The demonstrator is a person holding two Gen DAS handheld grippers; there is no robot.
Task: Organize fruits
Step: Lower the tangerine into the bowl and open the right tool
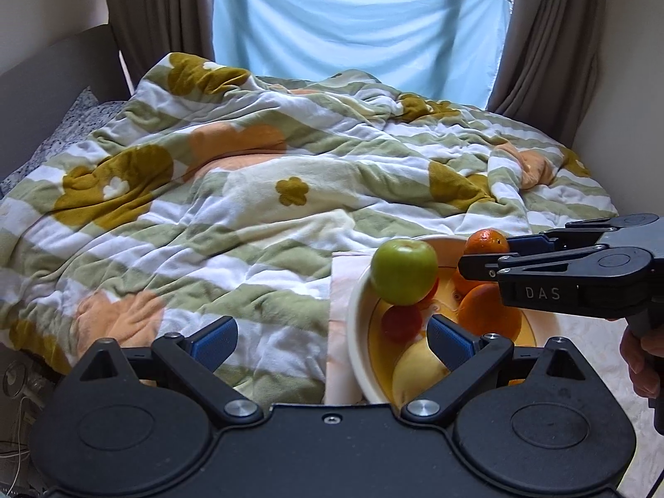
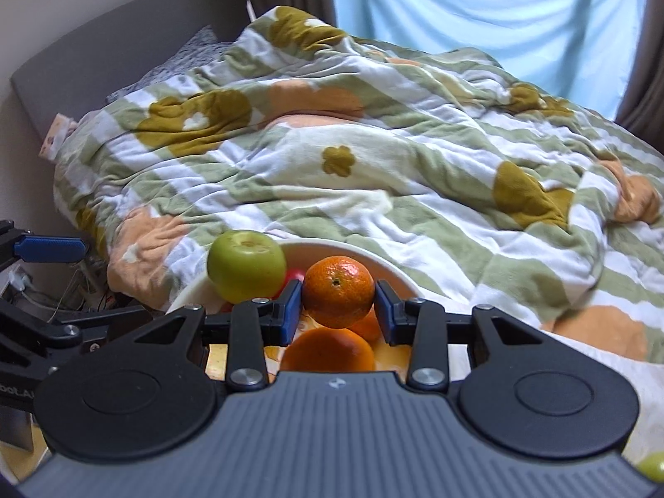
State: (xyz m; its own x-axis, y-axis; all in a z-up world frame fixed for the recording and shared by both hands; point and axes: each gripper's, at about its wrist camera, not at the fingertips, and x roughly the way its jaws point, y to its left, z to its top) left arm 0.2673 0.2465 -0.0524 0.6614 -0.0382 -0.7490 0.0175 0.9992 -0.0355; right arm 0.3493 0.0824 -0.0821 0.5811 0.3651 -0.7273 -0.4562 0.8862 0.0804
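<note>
Cream ceramic bowl with a yellow inside [image 1: 357,311], standing at the near edge of the bed, is the landmark here. Above its rim on the bed side, a round green apple [image 1: 403,272] sits highest on the pile. Under the apple, a small red fruit [image 1: 401,323]; deeper in the bowl a large orange [image 1: 487,314] and a pale yellow fruit [image 1: 417,371].

Left tool [image 1: 332,338]: released, blue pads spread wide, nothing between them. It hangs over the bowl's near side, one pad above the striped flowered quilt [image 1: 249,191], the other over the fruit.

Right tool [image 2: 338,305]: clenched on a small orange mandarin [image 2: 338,290], pads pressing both flanks. The mandarin is carried just above the bowl's middle, right of the green apple, clear of the large orange below it.

Step in hand, as I read it: the mandarin being brought into the bowl. Next move calls for lowering it into a gap beside the large orange, then loosening the pads gently so the perched apple is not knocked off the rim.

A second greenish fruit [image 2: 651,467] shows far right of the bowl, only partly visible.
</note>
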